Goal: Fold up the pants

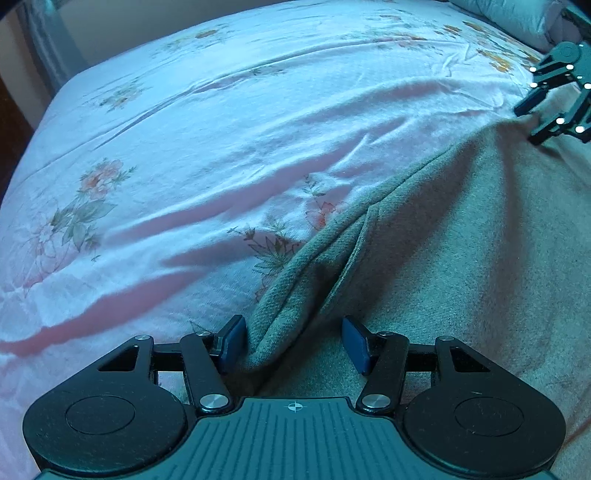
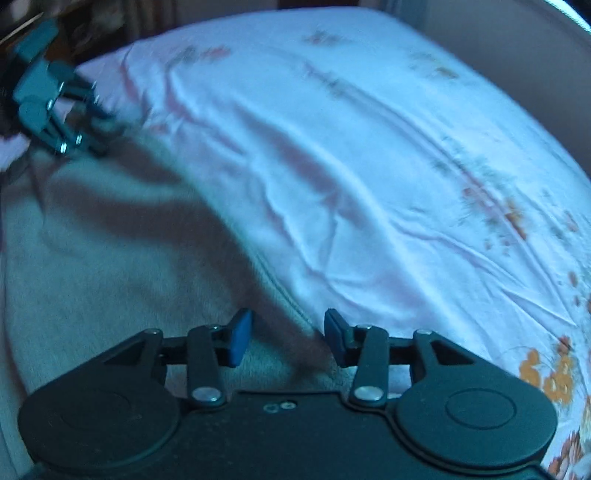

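Grey-green pants (image 1: 461, 240) lie spread on a floral bed sheet (image 1: 221, 129). My left gripper (image 1: 293, 343) is open, its blue pads on either side of a raised fold at the pants' edge. The right gripper (image 1: 532, 123) shows at the far right of the left wrist view, at the pants' far edge. In the right wrist view, my right gripper (image 2: 288, 338) is open over the pants' (image 2: 129, 258) seamed edge. The left gripper (image 2: 107, 136) shows blurred at the upper left there.
The pink-white floral sheet (image 2: 406, 166) covers the whole bed and is wrinkled. A pillow (image 1: 517, 18) lies at the top right of the left wrist view. The bed's edge and a dark wall run along the top.
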Motion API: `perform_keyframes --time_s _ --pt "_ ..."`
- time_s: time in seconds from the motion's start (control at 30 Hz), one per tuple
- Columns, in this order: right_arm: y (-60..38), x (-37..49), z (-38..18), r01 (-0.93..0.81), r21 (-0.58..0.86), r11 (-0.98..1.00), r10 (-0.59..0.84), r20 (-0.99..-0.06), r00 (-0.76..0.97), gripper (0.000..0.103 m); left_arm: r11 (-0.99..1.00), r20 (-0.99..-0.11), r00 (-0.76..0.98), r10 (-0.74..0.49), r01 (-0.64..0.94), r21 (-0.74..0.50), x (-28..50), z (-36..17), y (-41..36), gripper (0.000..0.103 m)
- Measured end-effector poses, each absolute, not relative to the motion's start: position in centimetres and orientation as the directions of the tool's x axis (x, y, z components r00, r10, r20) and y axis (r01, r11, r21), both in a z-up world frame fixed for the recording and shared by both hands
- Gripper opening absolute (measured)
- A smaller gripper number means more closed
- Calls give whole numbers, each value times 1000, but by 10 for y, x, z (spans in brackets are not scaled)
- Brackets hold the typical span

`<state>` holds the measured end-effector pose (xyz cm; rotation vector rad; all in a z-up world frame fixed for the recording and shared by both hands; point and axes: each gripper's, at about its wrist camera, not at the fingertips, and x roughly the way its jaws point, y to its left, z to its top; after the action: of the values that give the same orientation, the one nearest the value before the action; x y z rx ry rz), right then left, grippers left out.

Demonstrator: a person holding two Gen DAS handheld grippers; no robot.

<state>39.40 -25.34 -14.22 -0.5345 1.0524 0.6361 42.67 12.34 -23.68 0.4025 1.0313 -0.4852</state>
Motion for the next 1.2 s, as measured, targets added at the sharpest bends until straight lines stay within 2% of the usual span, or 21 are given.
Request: perform_keyframes --time_s 0.2,0.27,0.3,0.33,0.4,0.47,0.57,0.97,1.2 --pt "-248 404 -154 -736 -59 674 227 -932 283 36 816 -889 411 -203 573 79 432 -238 122 55" --pt "-241 399 -154 -758 -58 650 219 -940 260 20 821 -882 424 -208 566 78 427 -237 122 47" --pt "-238 394 -153 -759 -88 645 200 -939 279 5 825 -877 435 -202 558 87 424 -236 122 42" --pt "-236 390 -151 -750 -117 651 182 -935 303 0 827 -871 454 -190 552 107 419 -235 121 36" --pt "-233 374 -148 -738 -171 653 161 -921 355 0 831 -857 491 -156 534 154 410 -233 118 23" --pt "-229 355 -143 -722 -243 649 139 -894 425 0 835 -838 532 -123 511 202 398 -229 115 15" --pt "-224 325 -128 -677 -334 656 129 -834 537 0 859 -800 593 -98 456 233 381 -216 119 10" --pt "-216 176 -81 -504 -429 749 140 -641 755 0 896 -621 781 -73 324 303 247 -143 144 9" --pt "-206 74 -76 -432 -387 815 158 -569 807 0 901 -581 812 -49 287 325 131 -137 160 9"
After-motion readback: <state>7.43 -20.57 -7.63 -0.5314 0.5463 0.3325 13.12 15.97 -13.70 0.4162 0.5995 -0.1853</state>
